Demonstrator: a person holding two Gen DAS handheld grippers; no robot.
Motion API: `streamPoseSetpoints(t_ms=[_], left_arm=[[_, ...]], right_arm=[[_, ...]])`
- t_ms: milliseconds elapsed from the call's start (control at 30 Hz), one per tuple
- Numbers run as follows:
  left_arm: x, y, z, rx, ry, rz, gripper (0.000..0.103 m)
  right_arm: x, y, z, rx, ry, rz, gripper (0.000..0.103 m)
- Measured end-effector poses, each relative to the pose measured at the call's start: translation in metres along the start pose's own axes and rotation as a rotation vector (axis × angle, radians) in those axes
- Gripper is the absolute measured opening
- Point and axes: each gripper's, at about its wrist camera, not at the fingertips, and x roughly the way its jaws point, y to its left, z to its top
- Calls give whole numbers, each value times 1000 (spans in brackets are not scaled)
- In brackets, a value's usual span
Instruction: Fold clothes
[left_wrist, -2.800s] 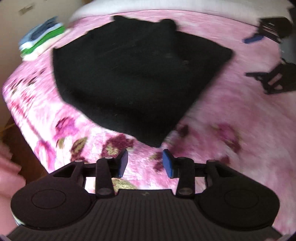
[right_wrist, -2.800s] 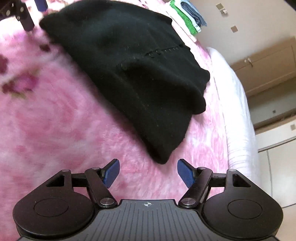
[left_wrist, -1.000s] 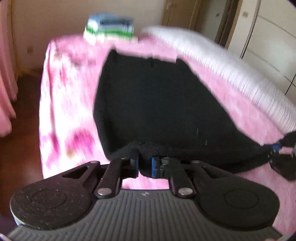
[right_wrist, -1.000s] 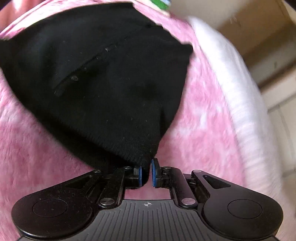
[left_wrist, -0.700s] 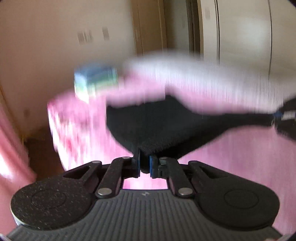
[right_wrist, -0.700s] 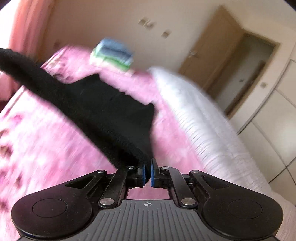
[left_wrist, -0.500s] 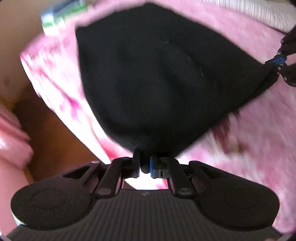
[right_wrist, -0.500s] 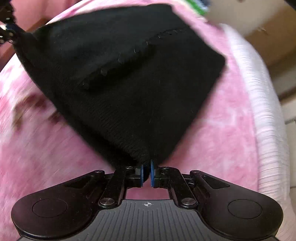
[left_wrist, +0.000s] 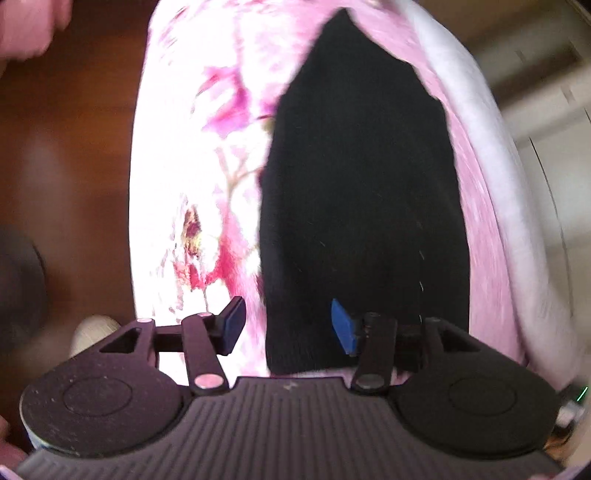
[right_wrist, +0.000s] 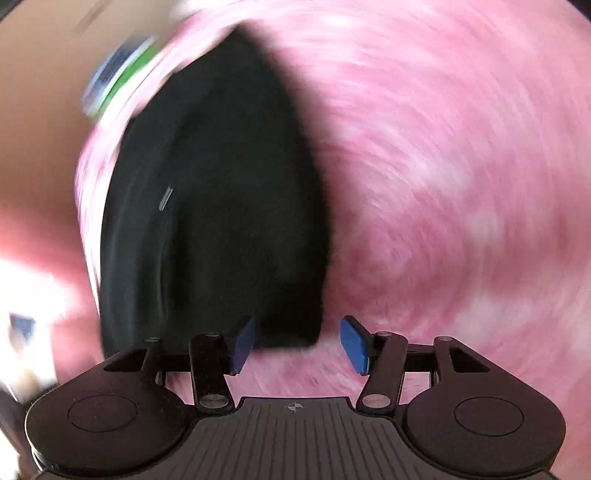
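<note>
Both jaws standing apart, gripping nothing: left gripper (left_wrist: 284, 325) and right gripper (right_wrist: 297, 345) hovering at lower centre over black garment (left_wrist: 362, 192); grab near corners squarely.

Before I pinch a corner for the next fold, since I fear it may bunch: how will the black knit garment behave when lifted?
The black knit garment will probably be floppy: it lies flat, layered on the pink blanket. Its thick knit suggests it will droop rather than slip. The plush blanket may drag at it. Both the left gripper and the right gripper are open.
</note>
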Motion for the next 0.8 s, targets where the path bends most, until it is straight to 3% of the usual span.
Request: streamPoseSetpoints(t_ms=[100,133,167,233,267,300,367,400,433,500,567,700,767,800], left_arm=[[9,-3,6,-39,8,-37,13],[7,-8,7,-20,-1,-52,7],[5,-14,8,-1,-9,-66,7],[-20,-32,8,68,-84,-154,7],[-34,-40,8,106,-127,-200,7],[-41,-44,4,148,-140,-185,7],[-53,-51,-5,234,-156,-137,7],[-46,-47,-15,265,-120,-75,7],[-35,-38,-22,251,-60,-19,7],[-25,-32,-35,243,12,21,7],[-16,-27,-49,237,80,55,7],[-20,-16,-45,142,99,-2,13],[-15,-11,-43,103,108,-23,24],[-13,-9,-42,83,112,-32,27]], right_arm=[[21,-7,5,138,-7,4,52],[24,-3,7,137,-4,-6,28],[22,7,11,98,0,-22,13],[15,27,18,29,-13,-28,11],[2,36,22,9,-56,12,11],[-11,45,25,-10,-99,52,11],[-37,58,27,-69,-177,91,10],[-46,59,26,-96,-195,75,10],[-47,54,20,-105,-173,26,10],[-32,33,8,-68,-91,-57,10],[-26,26,5,-30,-72,-58,10],[-14,11,-2,45,-34,-60,12],[-8,3,-6,82,-14,-61,25],[-5,-1,-7,101,-5,-61,38]])
